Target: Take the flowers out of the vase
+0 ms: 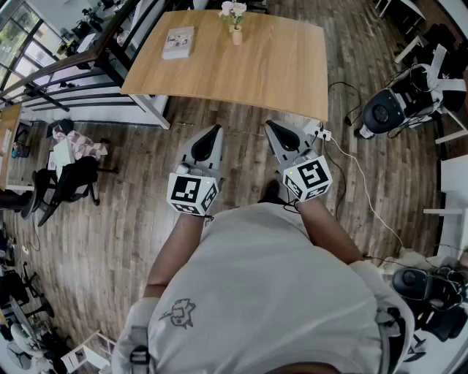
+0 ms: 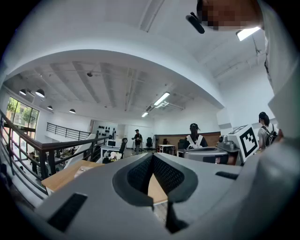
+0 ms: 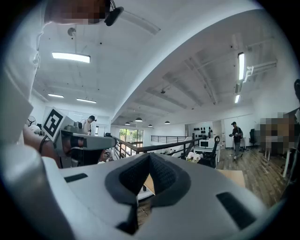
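Note:
A small pinkish vase (image 1: pixel 237 35) with white flowers (image 1: pixel 233 10) stands at the far middle of the light wooden table (image 1: pixel 248 69). My left gripper (image 1: pixel 215 128) and right gripper (image 1: pixel 269 124) are held level side by side over the wooden floor, short of the table's near edge. Both are shut with nothing between their jaws. In the left gripper view the left gripper (image 2: pixel 152 155) closes to a point, with the flowers (image 2: pixel 114 156) small and far off to its left. Past the closed tip of the right gripper (image 3: pixel 149 155) in its own view, the flowers (image 3: pixel 192 158) are equally distant.
A book (image 1: pixel 178 42) lies on the table's far left. A black railing (image 1: pixel 80 69) and an office chair (image 1: pixel 69 182) are at the left. Wheeled machines (image 1: pixel 398 106) stand at the right, with a power strip and cable (image 1: pixel 322 134) on the floor. People stand far back.

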